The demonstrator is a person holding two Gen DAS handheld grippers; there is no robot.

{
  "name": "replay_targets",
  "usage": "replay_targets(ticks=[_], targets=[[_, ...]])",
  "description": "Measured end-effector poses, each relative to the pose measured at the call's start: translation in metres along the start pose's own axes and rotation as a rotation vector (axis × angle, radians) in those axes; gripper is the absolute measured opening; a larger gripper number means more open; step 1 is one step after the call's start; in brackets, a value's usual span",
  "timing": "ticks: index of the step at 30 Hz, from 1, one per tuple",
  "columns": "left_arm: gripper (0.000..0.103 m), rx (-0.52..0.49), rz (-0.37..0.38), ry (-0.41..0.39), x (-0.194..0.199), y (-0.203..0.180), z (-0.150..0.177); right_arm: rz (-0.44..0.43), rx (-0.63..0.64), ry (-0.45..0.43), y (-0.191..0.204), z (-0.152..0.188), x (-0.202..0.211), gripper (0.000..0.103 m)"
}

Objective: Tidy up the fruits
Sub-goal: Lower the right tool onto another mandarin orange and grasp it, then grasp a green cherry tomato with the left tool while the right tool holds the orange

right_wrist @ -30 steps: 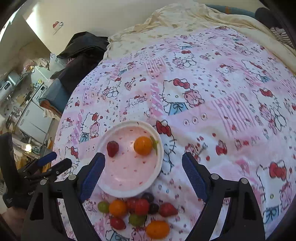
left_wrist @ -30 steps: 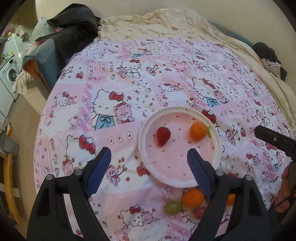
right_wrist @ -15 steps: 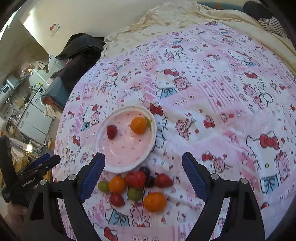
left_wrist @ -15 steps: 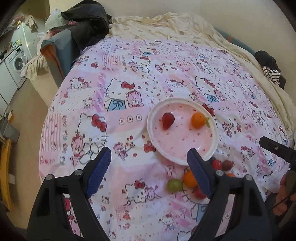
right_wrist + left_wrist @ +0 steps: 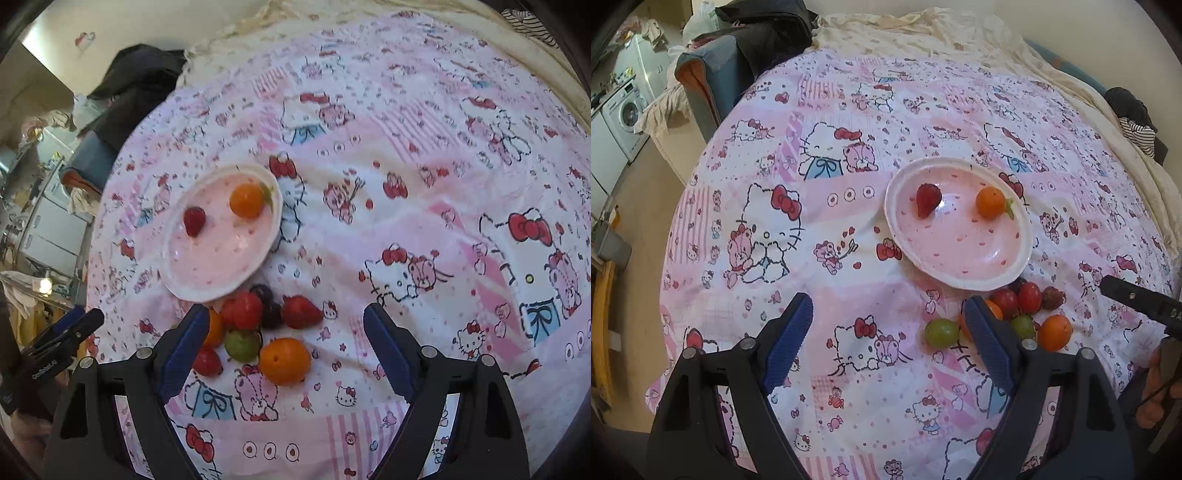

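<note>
A pink plate with a white rim (image 5: 960, 282) (image 5: 207, 291) lies on a Hello Kitty bedsheet and holds a strawberry (image 5: 927, 198) (image 5: 194, 220) and a small orange (image 5: 990, 202) (image 5: 246, 200). Just in front of the plate lies a heap of several small fruits: red tomatoes (image 5: 1028, 297) (image 5: 243, 310), a green grape (image 5: 941, 332) (image 5: 242, 345), an orange fruit (image 5: 1054, 332) (image 5: 284, 360), a strawberry (image 5: 301, 312). My left gripper (image 5: 888, 328) is open and empty, left of the heap. My right gripper (image 5: 282, 334) is open and empty, above the heap.
The bed's front and left edges drop to the floor (image 5: 635, 184). Dark clothes (image 5: 768, 29) and a cream blanket (image 5: 923, 33) lie at the far end. A washing machine (image 5: 624, 110) stands far left. Striped clothing (image 5: 1137, 129) lies at the right.
Both grippers have pulled back and risen, so the plate looks smaller and farther. The whole fruit heap has come into view. Both stay open.
</note>
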State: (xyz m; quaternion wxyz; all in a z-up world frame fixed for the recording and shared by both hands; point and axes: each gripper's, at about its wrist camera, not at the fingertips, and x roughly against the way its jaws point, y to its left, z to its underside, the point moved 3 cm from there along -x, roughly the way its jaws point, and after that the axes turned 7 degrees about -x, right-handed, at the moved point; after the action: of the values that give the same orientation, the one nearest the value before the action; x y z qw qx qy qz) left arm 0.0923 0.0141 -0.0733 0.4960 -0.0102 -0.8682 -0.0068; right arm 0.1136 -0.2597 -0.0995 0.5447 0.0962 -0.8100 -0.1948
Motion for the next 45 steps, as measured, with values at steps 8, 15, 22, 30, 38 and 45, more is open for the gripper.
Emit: replay_targets(ticks=[8, 15, 22, 30, 38, 45], targets=[[0.082, 0.017, -0.015, 0.05, -0.014, 0.008, 0.003, -0.003, -0.022, 0.1, -0.002, 0.005, -0.025, 0.088], [0.082, 0.06, -0.008, 0.066, -0.022, 0.014, 0.001, -0.023, -0.067, 0.12, -0.011, 0.001, -0.027, 0.087], [0.082, 0.075, 0.012, 0.093, -0.032, 0.012, -0.002, 0.023, 0.029, 0.289, 0.005, 0.029, -0.06, 0.066], [0.082, 0.059, 0.009, 0.095, -0.035, 0.008, -0.003, 0.167, 0.199, 0.311, 0.021, 0.04, -0.083, 0.06], [0.082, 0.044, 0.012, 0.15, -0.048, 0.006, 0.007, 0.159, 0.224, 0.273, 0.025, 0.035, -0.071, 0.044], [0.076, -0.13, 0.036, 0.258, -0.077, -0.031, 0.021, 0.094, 0.152, 0.181, 0.009, 0.02, -0.035, 0.044]])
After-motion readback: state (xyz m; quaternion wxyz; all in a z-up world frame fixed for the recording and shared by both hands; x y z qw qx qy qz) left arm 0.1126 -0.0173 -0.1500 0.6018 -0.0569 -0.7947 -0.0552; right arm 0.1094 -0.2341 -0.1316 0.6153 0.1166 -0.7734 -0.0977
